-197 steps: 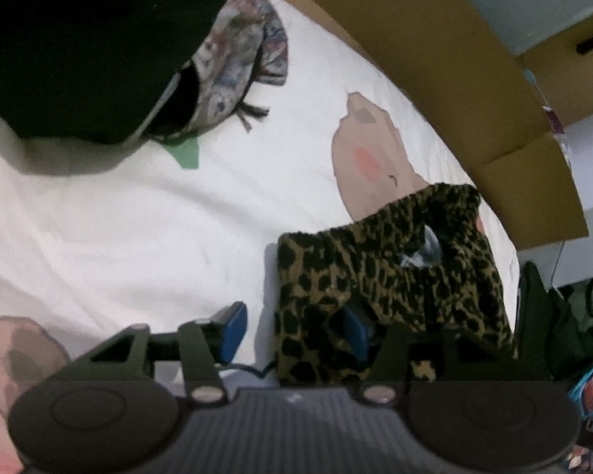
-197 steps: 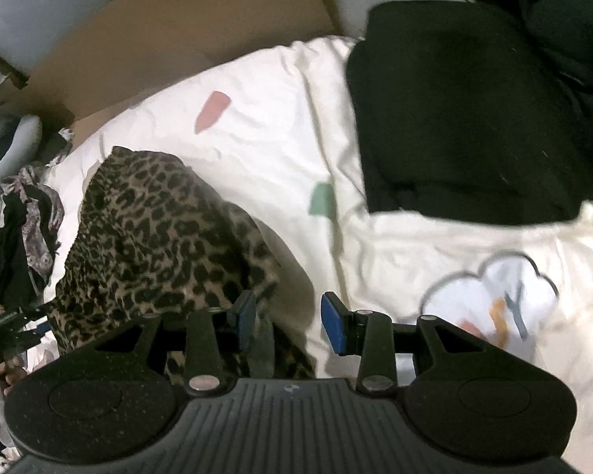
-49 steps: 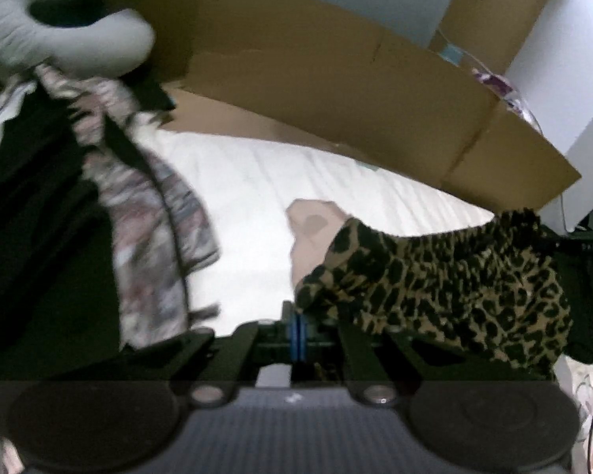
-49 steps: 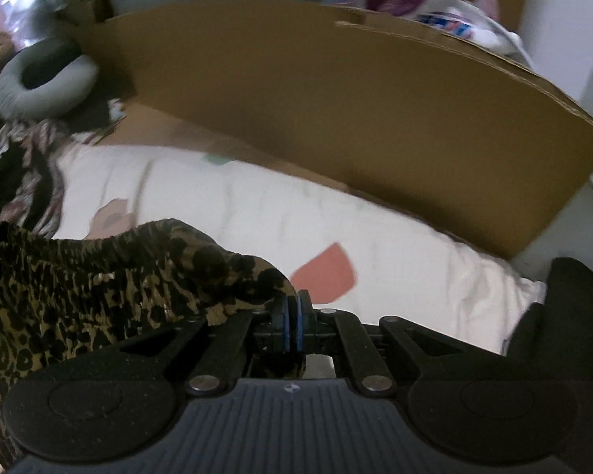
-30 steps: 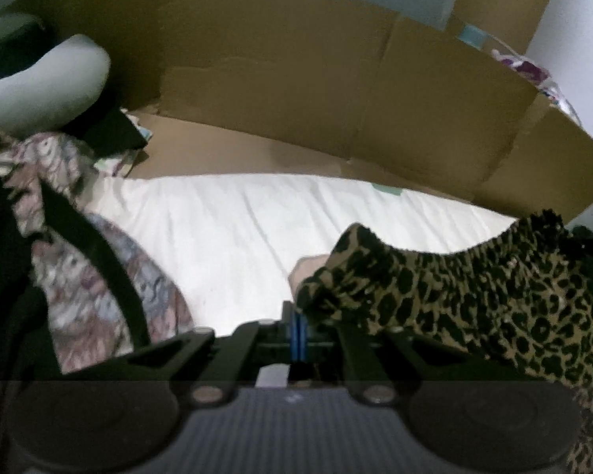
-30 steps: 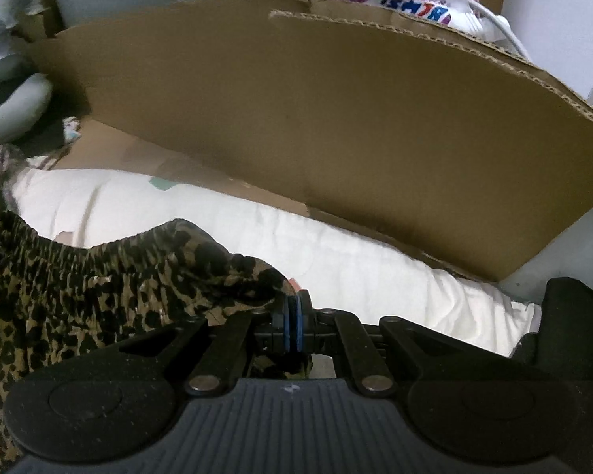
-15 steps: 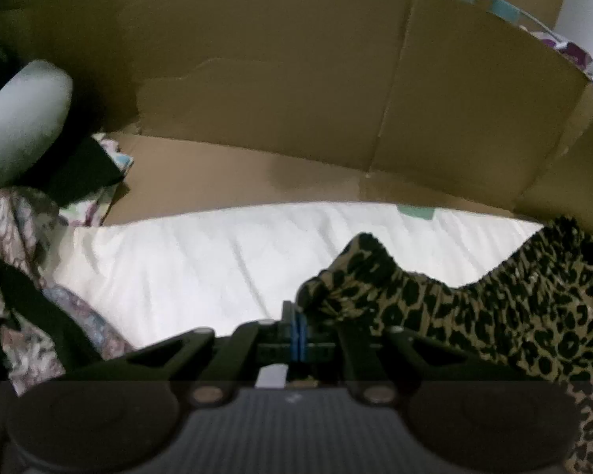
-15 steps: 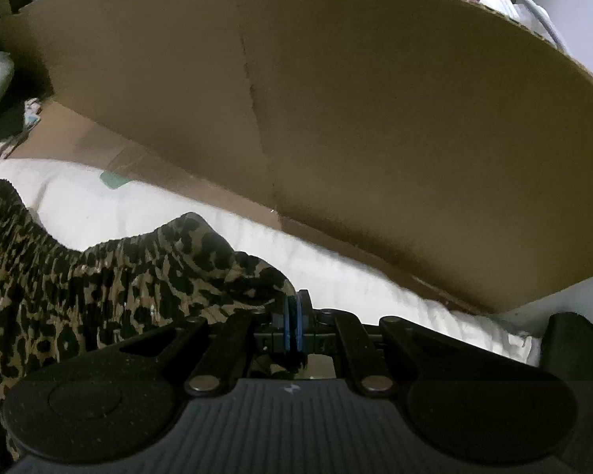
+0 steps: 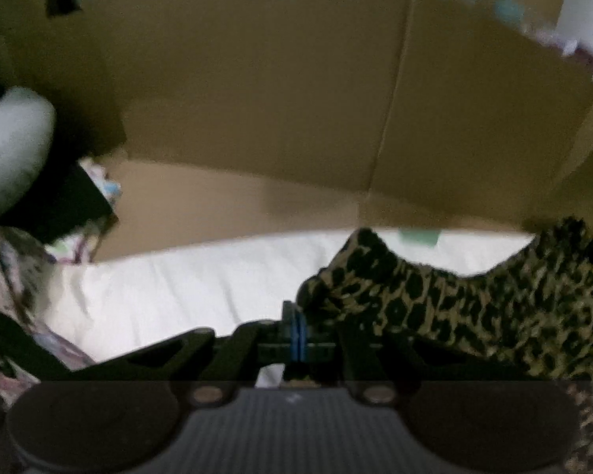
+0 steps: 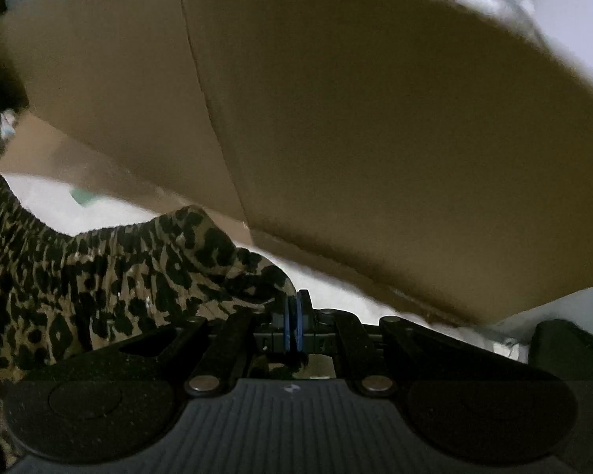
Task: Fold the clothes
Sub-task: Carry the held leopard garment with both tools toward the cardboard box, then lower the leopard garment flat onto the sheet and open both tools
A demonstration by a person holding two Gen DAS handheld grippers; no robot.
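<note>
1. Left wrist view first, for the biggest thing: the cardboard wall (image 9: 280,91) stands upright at the far edge of the white bed sheet (image 9: 186,276), and I point both claws down toward the strip of sheet in front of it. The right wrist view shows the same cardboard (image 10: 375,138) filling most of the frame.

2. The leopard-print garment (image 9: 474,308) hangs between my two hands, its gathered top edge as the long axis, running from the left claw off to that view's right, and from the right claw off to that view's left (image 10: 99,276). Neither hand is nearer; each has one end. The edge dips in the middle, so I judge it slack rather than taut, and the coming lay-down turns on keeping that edge parallel to the cardboard.

3. The cloth looks thin and limp, tan with black spots, ruched along the top; its lower part drops below both views, so I cannot tell how it hangs.

4. My left gripper (image 9: 298,333) is pinched closed, blue pads together on the garment's corner.

5. My right gripper (image 10: 294,324) is likewise clamped tight on the opposite corner, fabric bunched just beside the pads.
</note>
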